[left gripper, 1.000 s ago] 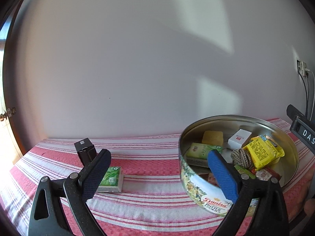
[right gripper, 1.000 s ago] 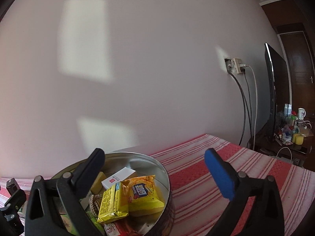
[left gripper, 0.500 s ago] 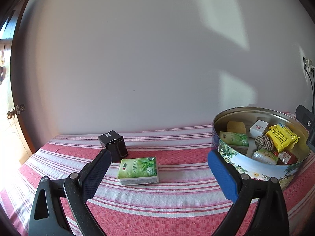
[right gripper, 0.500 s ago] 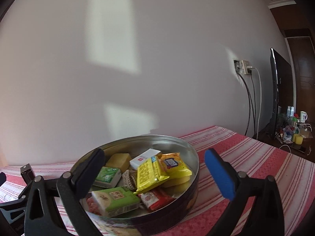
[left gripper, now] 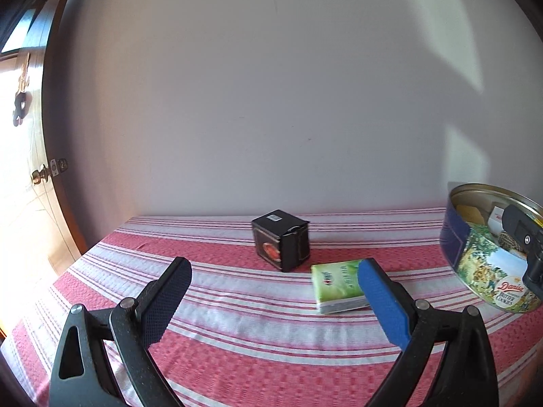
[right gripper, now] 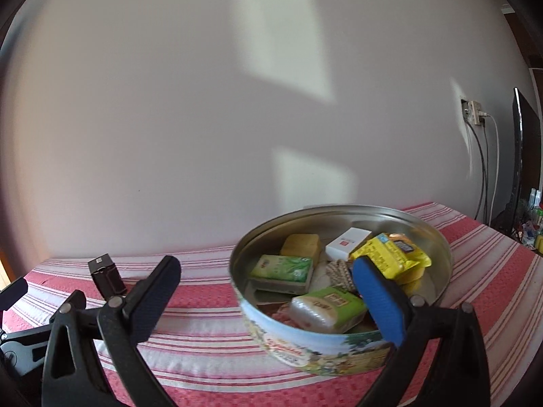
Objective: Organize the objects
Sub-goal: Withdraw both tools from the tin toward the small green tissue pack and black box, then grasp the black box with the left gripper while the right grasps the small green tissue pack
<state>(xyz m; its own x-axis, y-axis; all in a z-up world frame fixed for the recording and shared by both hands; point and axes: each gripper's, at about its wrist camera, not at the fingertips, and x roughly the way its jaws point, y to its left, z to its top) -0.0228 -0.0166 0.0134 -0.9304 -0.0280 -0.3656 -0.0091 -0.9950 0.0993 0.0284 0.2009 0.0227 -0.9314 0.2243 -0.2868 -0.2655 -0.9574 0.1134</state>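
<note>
A round cookie tin stands on the red striped tablecloth and holds several small packets; it also shows in the left wrist view at the right. A green tissue pack lies flat on the cloth, just ahead of my left gripper's blue finger. A small black box stands behind it and also shows in the right wrist view. My left gripper is open and empty above the cloth. My right gripper is open and empty, its blue finger over the tin's near side.
The table runs along a plain white wall. A wooden door with a knob is at the left. A wall socket with cables and a dark screen are at the right beyond the table's end.
Both grippers swung left. The left view shifted off the tin to the black box and tissue pack. The right view brought the tin from the left to the centre-right. Both stayed open.
</note>
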